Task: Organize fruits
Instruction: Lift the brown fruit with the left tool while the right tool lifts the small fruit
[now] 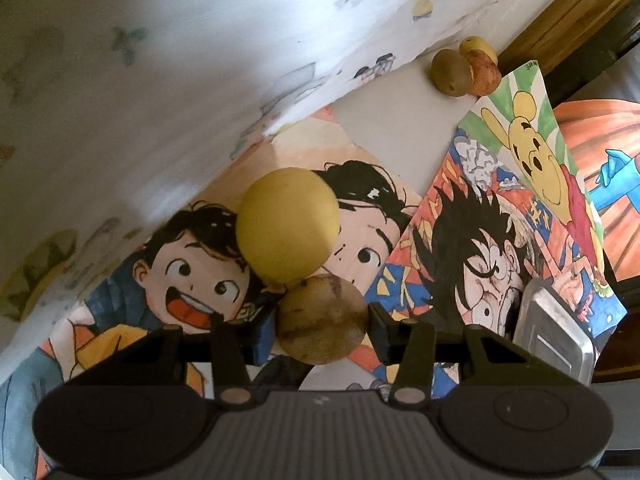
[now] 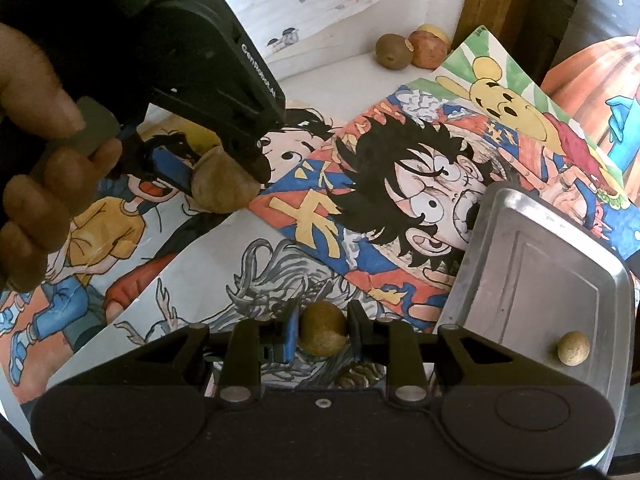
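Two grips set: left gripper [image 1: 322,326] clamped on brown mottled round fruit [image 1: 322,320], right gripper [image 2: 322,334] on small olive-brown fruit [image 2: 322,334]. Lift straight, carry level to dented steel tray [image 2: 532,264].

Tray [image 2: 532,264] is brushed metal with a dull sheen, drawings [image 2: 360,208] are matt paper, both grippers' bodies are matt black ribbed plastic, brown fruit [image 1: 322,320] has matt blotchy skin, yellow fruit [image 1: 286,226] smooth and matt.
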